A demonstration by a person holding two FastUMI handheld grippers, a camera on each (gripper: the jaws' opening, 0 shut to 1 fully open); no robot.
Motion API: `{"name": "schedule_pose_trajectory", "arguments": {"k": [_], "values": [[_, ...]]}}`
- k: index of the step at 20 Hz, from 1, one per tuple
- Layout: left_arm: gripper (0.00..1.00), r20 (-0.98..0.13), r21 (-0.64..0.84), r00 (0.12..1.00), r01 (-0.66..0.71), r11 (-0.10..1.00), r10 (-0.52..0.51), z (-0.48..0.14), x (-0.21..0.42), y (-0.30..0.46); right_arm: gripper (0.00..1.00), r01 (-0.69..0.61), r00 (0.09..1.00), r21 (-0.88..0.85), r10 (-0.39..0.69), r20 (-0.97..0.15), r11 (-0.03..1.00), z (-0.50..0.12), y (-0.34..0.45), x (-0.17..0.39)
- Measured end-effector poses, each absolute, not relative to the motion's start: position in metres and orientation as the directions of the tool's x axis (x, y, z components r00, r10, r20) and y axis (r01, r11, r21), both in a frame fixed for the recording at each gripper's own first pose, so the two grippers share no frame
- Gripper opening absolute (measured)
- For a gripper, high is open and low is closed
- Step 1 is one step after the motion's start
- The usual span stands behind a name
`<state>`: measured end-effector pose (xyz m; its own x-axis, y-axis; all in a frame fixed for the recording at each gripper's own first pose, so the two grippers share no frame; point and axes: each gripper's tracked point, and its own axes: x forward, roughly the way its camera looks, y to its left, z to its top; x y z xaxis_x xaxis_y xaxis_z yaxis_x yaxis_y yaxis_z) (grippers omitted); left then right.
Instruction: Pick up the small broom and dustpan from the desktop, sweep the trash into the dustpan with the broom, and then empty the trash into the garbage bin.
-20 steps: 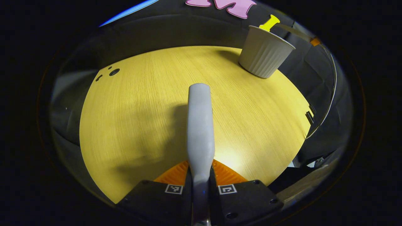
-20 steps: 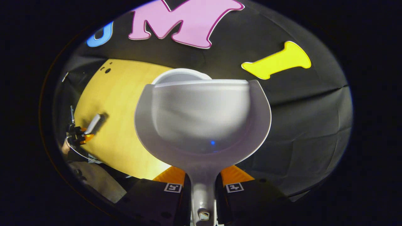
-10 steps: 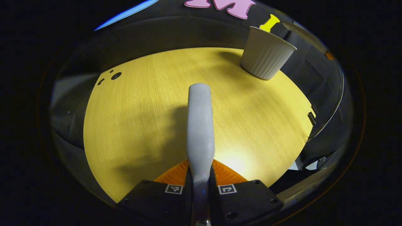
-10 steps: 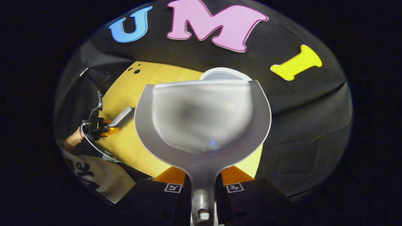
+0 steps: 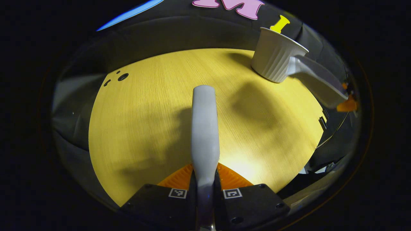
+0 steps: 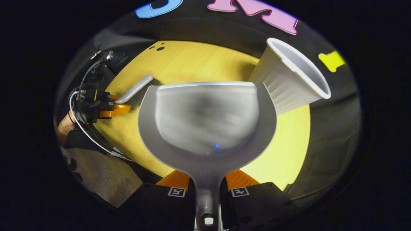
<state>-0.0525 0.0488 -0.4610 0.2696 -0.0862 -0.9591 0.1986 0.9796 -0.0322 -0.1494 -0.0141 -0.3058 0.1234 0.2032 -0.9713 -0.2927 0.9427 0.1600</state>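
Now lowered from above the garbage bin point(image 6: 289, 80): dustpan point(image 6: 207, 118) clamped in right gripper point(image 6: 207, 184), broom point(image 5: 205, 128) pinched in left gripper point(image 5: 205, 179), over bare desktop point(image 5: 144, 112) reaching to its edges.

garbage bin point(image 5: 275, 59) on desktop point(image 5: 154, 106) far corner, dustpan point(image 6: 207, 120) just before it

A staged recording booth rather than a lived-in room: black cloth wall point(image 6: 330, 128) draped close behind a round wooden desktop point(image 5: 144, 112), cabling point(image 6: 84, 128) trailing off its edge, one ribbed white garbage bin point(image 5: 274, 57) standing on it, printed marker squares point(image 5: 232, 193) on the handheld rig.
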Motion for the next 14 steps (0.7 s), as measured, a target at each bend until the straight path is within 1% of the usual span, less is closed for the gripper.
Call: {"name": "schedule_pose_trajectory", "arguments": {"k": [3,7,14], "values": [[0.27,-0.96,-0.017,0.27,0.187,0.982,-0.068,-0.464,-0.048,0.046,0.36,-0.271,0.109,0.163,0.198,-0.974,0.949,-0.347,-0.004,-0.158],[0.27,-0.965,0.011,0.259,0.164,0.986,-0.033,-0.477,-0.041,0.044,0.36,-0.231,0.11,0.175,0.205,-0.973,0.957,-0.374,-0.003,-0.153],[0.27,-0.975,0.053,0.22,0.135,0.989,0.022,-0.493,-0.044,0.042,0.35,-0.245,0.117,0.176,0.209,-0.971,0.953,-0.387,0.005,-0.146]]}}
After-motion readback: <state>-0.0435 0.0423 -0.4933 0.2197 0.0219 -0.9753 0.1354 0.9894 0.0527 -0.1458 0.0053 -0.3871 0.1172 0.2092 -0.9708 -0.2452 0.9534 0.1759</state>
